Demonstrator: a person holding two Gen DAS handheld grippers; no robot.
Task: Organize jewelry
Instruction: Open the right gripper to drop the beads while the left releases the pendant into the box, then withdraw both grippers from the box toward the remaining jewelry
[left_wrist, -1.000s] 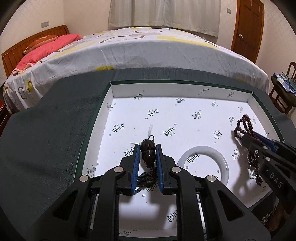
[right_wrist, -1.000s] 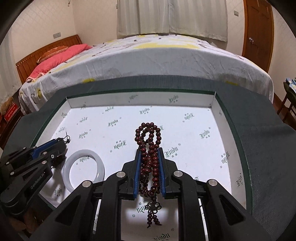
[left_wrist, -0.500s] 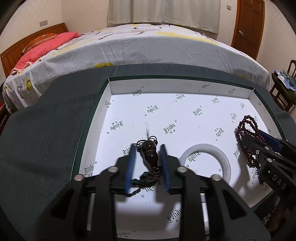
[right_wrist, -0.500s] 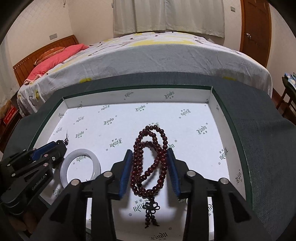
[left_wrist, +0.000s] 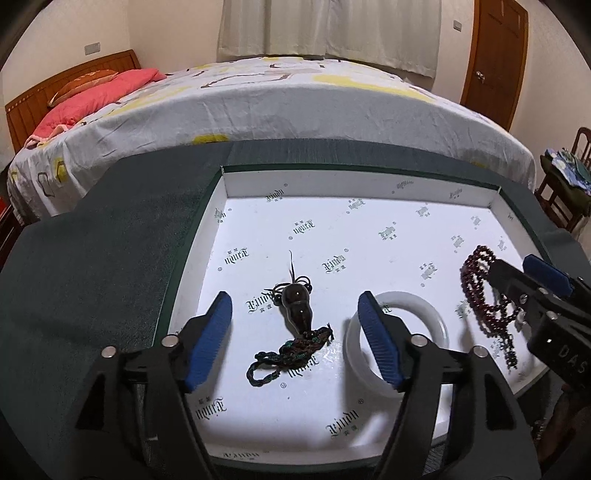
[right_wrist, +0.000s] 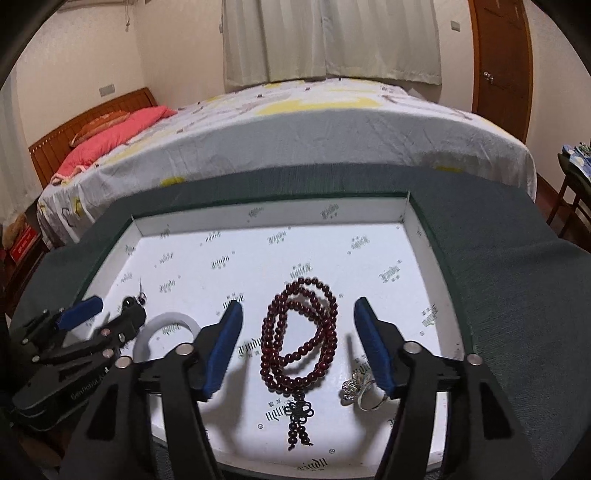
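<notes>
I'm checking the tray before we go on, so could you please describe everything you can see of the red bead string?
The red bead string is one long strand of small, glossy, dark red round beads, coiled into several overlapping loops. A dark knotted cord with a few more beads hangs off its near end. It lies flat on the white tray floor, between the open right gripper pads, touching neither.

Between the blue pads of the left claw (left_wrist: 295, 332) lies a dark brown gourd charm (left_wrist: 296, 307) on a dark green cord. Between the right claw (right_wrist: 298, 341), dark red beads (right_wrist: 300, 334). The tray (left_wrist: 332, 184) is white with scattered grey lettering.
</notes>
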